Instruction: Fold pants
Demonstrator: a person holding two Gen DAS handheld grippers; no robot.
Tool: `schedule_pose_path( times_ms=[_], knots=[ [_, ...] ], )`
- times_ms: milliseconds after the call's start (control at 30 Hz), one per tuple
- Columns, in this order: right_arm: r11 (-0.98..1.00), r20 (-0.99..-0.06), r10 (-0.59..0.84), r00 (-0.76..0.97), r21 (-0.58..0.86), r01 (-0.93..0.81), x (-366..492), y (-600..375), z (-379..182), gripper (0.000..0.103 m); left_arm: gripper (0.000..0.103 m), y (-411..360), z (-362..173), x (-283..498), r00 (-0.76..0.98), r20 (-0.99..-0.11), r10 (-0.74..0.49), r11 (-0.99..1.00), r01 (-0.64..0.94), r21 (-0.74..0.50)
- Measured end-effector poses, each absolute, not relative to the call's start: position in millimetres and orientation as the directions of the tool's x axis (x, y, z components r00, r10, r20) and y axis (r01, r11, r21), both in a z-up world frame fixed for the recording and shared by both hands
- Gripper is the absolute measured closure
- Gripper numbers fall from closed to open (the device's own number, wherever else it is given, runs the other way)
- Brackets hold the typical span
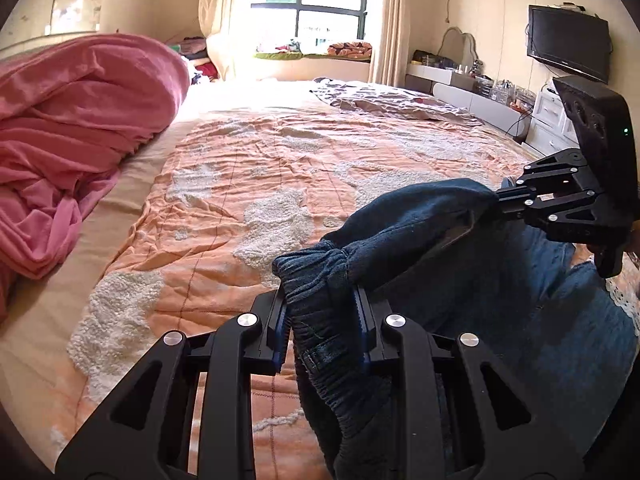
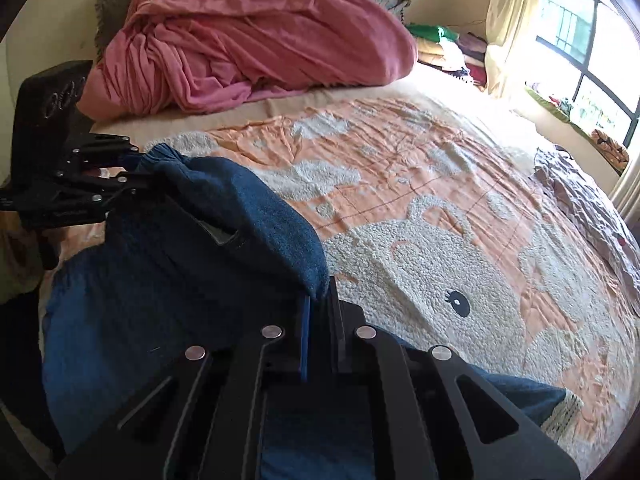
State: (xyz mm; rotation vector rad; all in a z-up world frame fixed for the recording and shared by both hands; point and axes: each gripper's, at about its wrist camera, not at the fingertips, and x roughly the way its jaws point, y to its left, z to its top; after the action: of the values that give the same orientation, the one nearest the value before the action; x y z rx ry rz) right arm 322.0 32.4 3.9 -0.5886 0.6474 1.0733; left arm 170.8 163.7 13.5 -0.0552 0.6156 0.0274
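Note:
Dark blue denim pants (image 1: 460, 264) hang between my two grippers above the bed. My left gripper (image 1: 322, 312) is shut on the gathered elastic waistband (image 1: 312, 268). My right gripper (image 2: 319, 300) is shut on another edge of the pants (image 2: 248, 216). In the left wrist view the right gripper (image 1: 498, 198) holds the cloth at the right. In the right wrist view the left gripper (image 2: 138, 160) holds it at the left. The rest of the pants droops down onto the bed near its front edge (image 2: 120, 320).
The bed carries an orange blanket with white fleecy bear shapes (image 2: 420, 200). A crumpled pink duvet (image 2: 248, 40) lies at the headboard end. A grey wrinkled cloth (image 1: 392, 100) lies at the far side. A window (image 1: 312, 4), dresser and TV (image 1: 568, 40) stand beyond.

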Motion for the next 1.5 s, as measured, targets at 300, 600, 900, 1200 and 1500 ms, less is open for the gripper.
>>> schedule_pose_path(
  times_ms=[300,600,900,1200,1500],
  knots=[
    [0.364,-0.688,0.647,0.328,-0.100,-0.926,230,-31,25,0.097,0.083,117,30,103,0.855,-0.517,0.032,0.999,-0.009,0.046],
    [0.332,-0.761,0.602,0.240,-0.034,-0.943,147,-50,-27,0.097,0.075,100,2,40,0.777,-0.630,0.013,0.999,-0.042,-0.032],
    [0.420,-0.758,0.613,0.221,0.076,-0.904,124,-55,-53,0.097,0.070,128,-17,29,0.686,-0.727,0.044,0.981,-0.166,-0.097],
    [0.406,-0.758,0.612,0.226,0.056,-0.912,103,-47,-65,0.094,0.065,111,40,24,0.769,-0.638,0.045,0.984,-0.144,-0.104],
    [0.441,-0.744,0.630,0.222,0.108,-0.891,102,-65,-58,0.086,0.065,66,0,66,0.666,-0.746,0.000,0.997,-0.061,-0.054]
  ],
)
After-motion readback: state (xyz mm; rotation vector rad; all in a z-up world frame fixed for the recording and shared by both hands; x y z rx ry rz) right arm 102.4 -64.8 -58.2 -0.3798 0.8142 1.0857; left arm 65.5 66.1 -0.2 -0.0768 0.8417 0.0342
